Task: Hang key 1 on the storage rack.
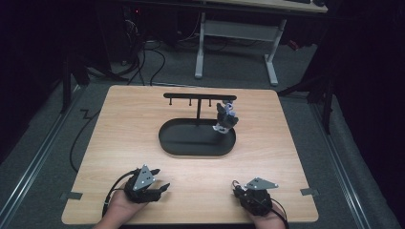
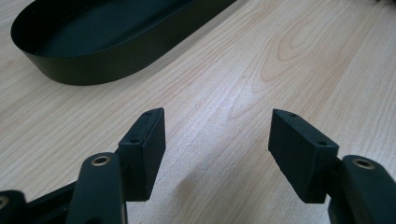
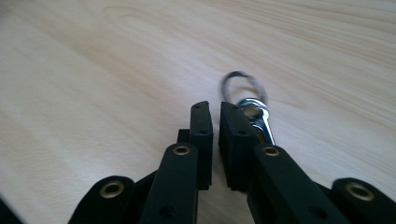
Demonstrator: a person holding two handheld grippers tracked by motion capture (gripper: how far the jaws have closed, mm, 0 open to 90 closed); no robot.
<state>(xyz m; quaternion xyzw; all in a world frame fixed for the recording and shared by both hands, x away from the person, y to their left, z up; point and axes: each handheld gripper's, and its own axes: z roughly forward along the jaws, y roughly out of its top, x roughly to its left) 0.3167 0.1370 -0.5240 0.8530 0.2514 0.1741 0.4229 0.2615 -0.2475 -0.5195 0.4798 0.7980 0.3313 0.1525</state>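
Pale wood table under dark surroundings, black oval tray with a hook rack at frame centre, a small grey-white charm hanging at the rack's right end. Left gripper at lower left, spread wide over bare wood; right gripper at lower right, nearly pressed together, pinching nothing. Silver keyring clasp just beside its right jaw, shiny, thin, flat — likely to skid away if nudged.

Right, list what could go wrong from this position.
1. The right gripper has its jaws nearly shut beside the keyring clasp, not on it; closing now would likely miss.
2. The keychain figure hangs at the rack's end; a careless reach could knock it off.
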